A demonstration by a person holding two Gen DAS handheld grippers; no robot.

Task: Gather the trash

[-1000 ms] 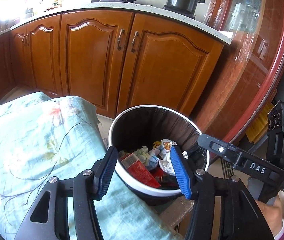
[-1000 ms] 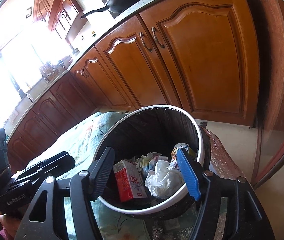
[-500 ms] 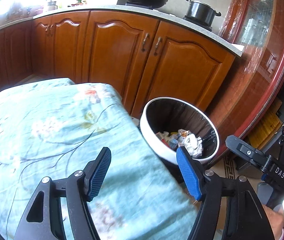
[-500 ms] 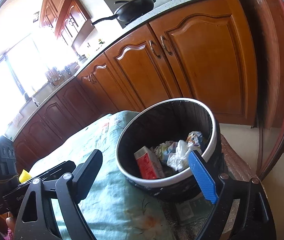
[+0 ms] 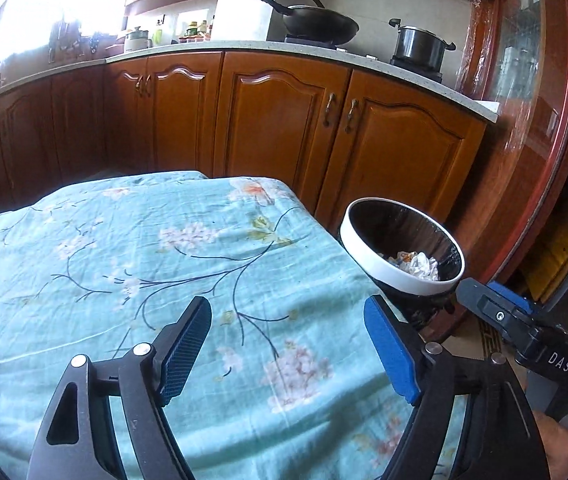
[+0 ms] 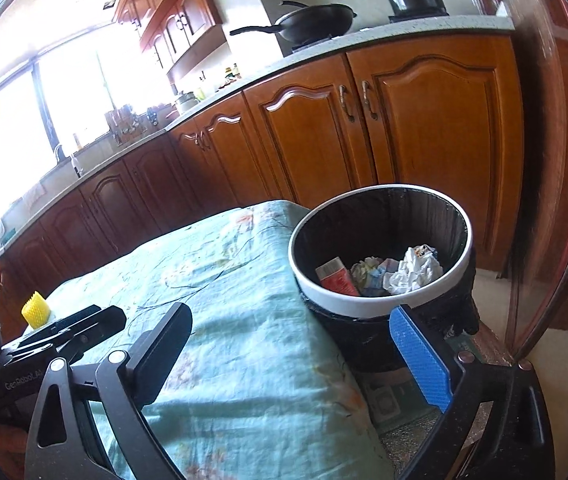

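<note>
A round black bin with a white rim [image 5: 399,280] [image 6: 363,306] stands on the floor at the table's right end. It holds crumpled white paper [image 6: 415,270], a red carton [image 6: 335,278] and other scraps. My left gripper [image 5: 289,346] is open and empty above the floral teal tablecloth [image 5: 144,260]. My right gripper [image 6: 295,354] is open and empty, over the table's corner, near side of the bin. A yellow ridged object [image 6: 35,309] sits on the cloth at far left of the right wrist view, behind the left gripper's body [image 6: 44,344].
Brown wooden kitchen cabinets [image 5: 284,120] run behind the table and bin. A wok [image 5: 315,24] and a pot [image 5: 419,46] sit on the counter. A red-framed glass door [image 5: 531,120] stands to the right of the bin.
Both grippers have pulled back and up from over the bin. The left one has swung left over the tablecloth; the bin now sits farther off to the right.
</note>
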